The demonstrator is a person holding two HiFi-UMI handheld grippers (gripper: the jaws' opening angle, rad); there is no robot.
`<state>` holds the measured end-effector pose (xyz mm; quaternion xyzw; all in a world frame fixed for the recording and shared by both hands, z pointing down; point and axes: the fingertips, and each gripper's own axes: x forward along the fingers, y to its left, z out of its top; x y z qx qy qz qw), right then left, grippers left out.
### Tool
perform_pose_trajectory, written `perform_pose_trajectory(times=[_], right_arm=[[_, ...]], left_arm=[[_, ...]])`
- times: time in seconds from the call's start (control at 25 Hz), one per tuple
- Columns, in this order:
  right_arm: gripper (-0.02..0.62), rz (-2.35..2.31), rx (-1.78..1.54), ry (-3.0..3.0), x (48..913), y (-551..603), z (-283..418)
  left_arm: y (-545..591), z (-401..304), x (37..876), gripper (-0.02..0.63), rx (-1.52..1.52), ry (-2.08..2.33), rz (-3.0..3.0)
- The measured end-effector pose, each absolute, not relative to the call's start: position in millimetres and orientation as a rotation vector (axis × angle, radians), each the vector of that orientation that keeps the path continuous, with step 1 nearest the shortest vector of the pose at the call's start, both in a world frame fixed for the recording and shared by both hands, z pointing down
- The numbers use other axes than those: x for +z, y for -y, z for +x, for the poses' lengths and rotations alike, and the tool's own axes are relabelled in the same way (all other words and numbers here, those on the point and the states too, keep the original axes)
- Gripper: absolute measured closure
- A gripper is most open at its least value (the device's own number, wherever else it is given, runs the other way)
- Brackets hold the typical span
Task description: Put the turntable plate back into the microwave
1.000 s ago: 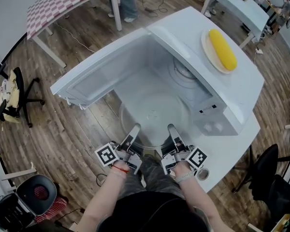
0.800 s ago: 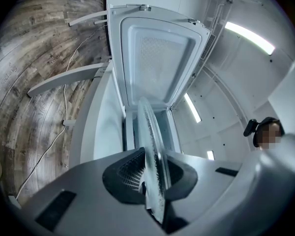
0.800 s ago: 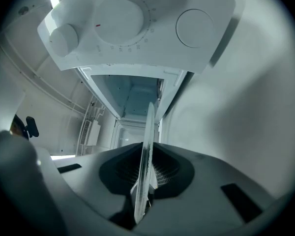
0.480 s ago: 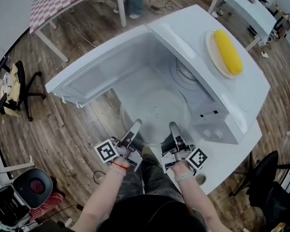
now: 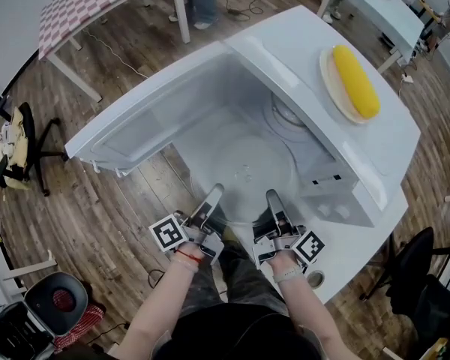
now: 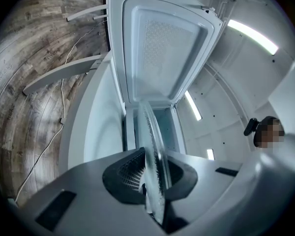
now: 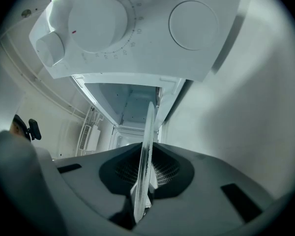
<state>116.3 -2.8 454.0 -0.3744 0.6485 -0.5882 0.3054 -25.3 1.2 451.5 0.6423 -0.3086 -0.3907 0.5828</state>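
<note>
Turntable plate [image 5: 247, 172] rim between fingers [image 6: 122, 177]: left gripper [image 5: 215, 192], right gripper [image 5: 272, 196].

Both bare forearms [image 5: 161, 302] reach forward side by side, holding the left grey-and-black tongs [image 5: 212, 198] and the right grey-and-black tongs [image 5: 274, 201] roughly parallel, each pair of jaws clamped on the near rim of the clear round glass turntable plate [image 5: 247, 172].

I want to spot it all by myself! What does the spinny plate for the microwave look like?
Find the big white microwave with its door open. At its open front, the left gripper and right gripper pinch the near rim of the turntable plate. It is round, see-through glass, unlike the cream plate on top holding something yellow.
</note>
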Motion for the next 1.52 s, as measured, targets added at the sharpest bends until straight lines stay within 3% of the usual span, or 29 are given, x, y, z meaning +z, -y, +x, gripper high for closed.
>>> perform_pose_trajectory(times=[1.52], right_arm=[[0.548, -1.13, -1.489, -1.547, 466, 48, 130]], left_arm=[[75, -8, 461, 0.568, -0.801, 0.629, 1.515]])
